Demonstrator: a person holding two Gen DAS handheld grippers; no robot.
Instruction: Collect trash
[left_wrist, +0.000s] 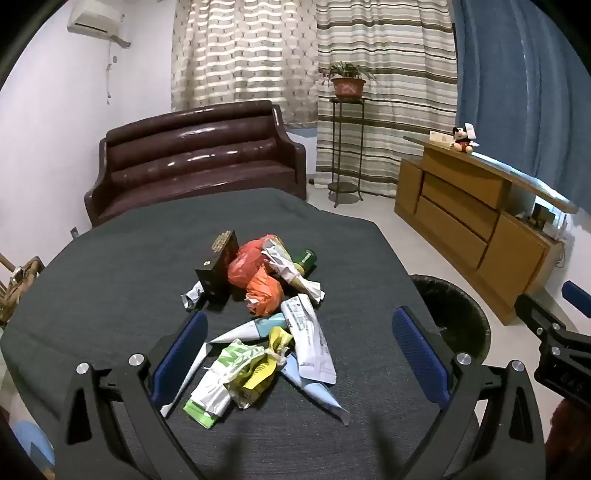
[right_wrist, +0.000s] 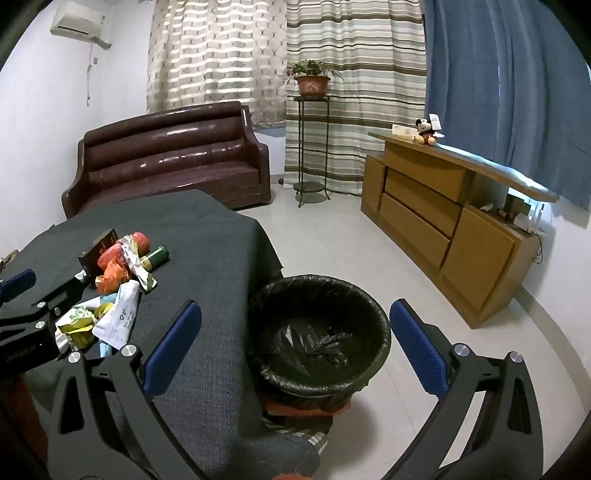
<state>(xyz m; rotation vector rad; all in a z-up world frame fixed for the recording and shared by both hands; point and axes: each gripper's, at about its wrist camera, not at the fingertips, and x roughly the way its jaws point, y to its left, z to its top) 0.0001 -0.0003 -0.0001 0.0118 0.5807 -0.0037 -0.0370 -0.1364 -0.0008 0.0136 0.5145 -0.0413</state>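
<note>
A home living room: a dark brown leather sofa (left_wrist: 195, 158) stands against the wall at centre left, striped curtains (left_wrist: 384, 74) hang behind a potted plant (left_wrist: 347, 83) on a stand, a wooden sideboard (right_wrist: 443, 218) fills the right, and an air conditioner (left_wrist: 96, 20) sits upper left.

Both handheld tools match. The left gripper (left_wrist: 299, 354) has a matte black frame of angular struts with triangular cut-outs, round silver screw heads (left_wrist: 136, 359) at the joints, and two long fingers faced with ribbed royal-blue pads (left_wrist: 419, 354). The right gripper (right_wrist: 295, 345) is the same build: black struts, silver screws (right_wrist: 461, 349), blue pads (right_wrist: 173, 345). Seen from the right wrist, the left tool's black body carries small pale lettering, too blurred to read.
</note>
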